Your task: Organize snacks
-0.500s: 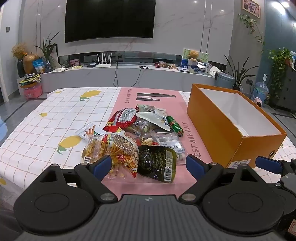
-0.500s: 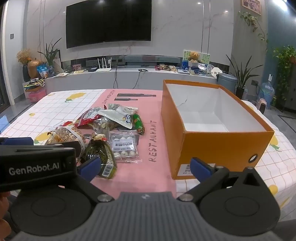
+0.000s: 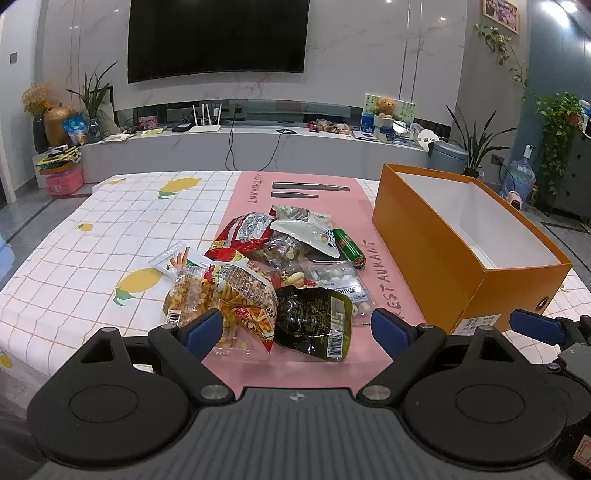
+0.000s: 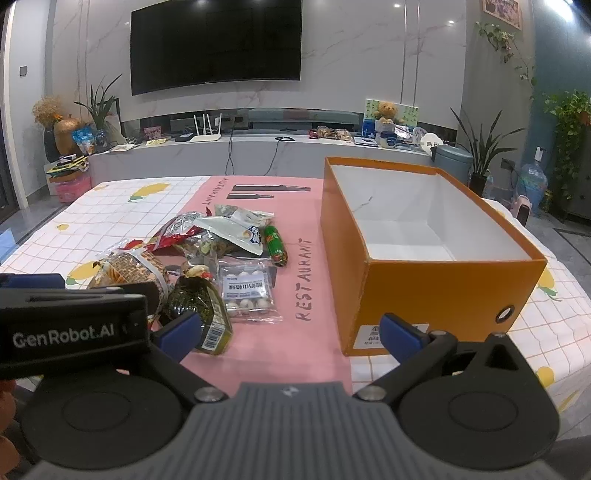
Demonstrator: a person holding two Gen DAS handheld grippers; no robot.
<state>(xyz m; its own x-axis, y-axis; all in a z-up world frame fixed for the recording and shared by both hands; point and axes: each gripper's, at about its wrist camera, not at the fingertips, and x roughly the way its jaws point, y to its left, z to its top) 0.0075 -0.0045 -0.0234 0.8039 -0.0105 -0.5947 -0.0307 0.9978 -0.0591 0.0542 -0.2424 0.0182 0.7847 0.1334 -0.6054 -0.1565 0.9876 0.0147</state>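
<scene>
Both views are evenly lit by recessed ceiling spotlights [image 3: 388, 2], which appear as small bright dots along the top edge. The glossy marble-pattern wall [image 3: 369, 55] carries soft reflections. The shiny plastic snack packets [image 3: 288, 280] show small glare patches. Shadows on the desk [image 3: 92, 258] are faint and short. Fisheye distortion bends the open orange cardboard box [image 4: 436, 291] and the room edges. Focus is sharp centrally; corners darken slightly.
</scene>
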